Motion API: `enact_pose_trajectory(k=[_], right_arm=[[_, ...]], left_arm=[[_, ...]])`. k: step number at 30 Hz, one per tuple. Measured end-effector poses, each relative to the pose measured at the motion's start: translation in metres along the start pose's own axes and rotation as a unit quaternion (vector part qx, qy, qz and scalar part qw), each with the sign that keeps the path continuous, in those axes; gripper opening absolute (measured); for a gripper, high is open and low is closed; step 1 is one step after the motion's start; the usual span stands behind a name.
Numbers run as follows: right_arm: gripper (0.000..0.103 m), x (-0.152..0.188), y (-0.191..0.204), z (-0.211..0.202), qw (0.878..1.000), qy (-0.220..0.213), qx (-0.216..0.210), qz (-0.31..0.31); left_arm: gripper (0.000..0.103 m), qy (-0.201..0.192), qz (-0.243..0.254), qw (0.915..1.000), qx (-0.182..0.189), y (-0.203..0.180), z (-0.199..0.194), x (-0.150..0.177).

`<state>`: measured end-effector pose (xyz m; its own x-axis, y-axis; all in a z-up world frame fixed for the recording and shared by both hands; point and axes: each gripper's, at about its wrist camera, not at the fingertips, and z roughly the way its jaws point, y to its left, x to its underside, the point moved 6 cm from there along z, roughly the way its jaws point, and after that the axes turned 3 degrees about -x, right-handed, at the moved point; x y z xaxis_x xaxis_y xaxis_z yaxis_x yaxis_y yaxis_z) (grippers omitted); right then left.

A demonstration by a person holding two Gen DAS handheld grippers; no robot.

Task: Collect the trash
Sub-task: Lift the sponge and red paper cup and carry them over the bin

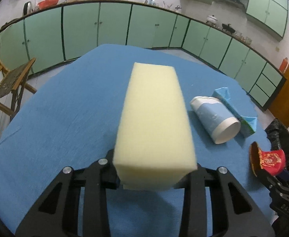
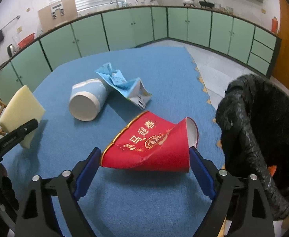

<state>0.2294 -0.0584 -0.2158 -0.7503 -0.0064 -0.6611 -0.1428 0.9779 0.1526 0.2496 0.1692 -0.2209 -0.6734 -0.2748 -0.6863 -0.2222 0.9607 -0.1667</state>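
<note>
The left gripper (image 1: 154, 177) has its jaws clamped on the near end of a light, squashy foam block (image 1: 154, 118) raised off the blue counter (image 1: 65, 118), while the right gripper (image 2: 145, 158) has its jaws pinching a crushed, flimsy red paper cup (image 2: 150, 144) across its sides, the black-lined bin (image 2: 262, 130) just beside them.

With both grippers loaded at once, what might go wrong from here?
1. The left gripper pinches only the near end of the long foam block; it may sag or slip.
2. The crushed red paper cup spans the right gripper loosely and may drop short of the black bin bag.
</note>
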Motion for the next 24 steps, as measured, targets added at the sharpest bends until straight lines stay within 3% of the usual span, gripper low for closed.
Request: enact_pose_trajectory(k=[16, 24], right_arm=[[0.084, -0.026, 0.006, -0.044, 0.998, -0.047, -0.051, 0.003], [0.084, -0.05, -0.005, -0.079, 0.994, -0.095, -0.056, 0.008]], left_arm=[[0.033, -0.029, 0.047, 0.9975, 0.046, -0.049, -0.035, -0.011], [0.033, -0.051, 0.065, 0.9941, 0.07, -0.078, -0.05, -0.021]])
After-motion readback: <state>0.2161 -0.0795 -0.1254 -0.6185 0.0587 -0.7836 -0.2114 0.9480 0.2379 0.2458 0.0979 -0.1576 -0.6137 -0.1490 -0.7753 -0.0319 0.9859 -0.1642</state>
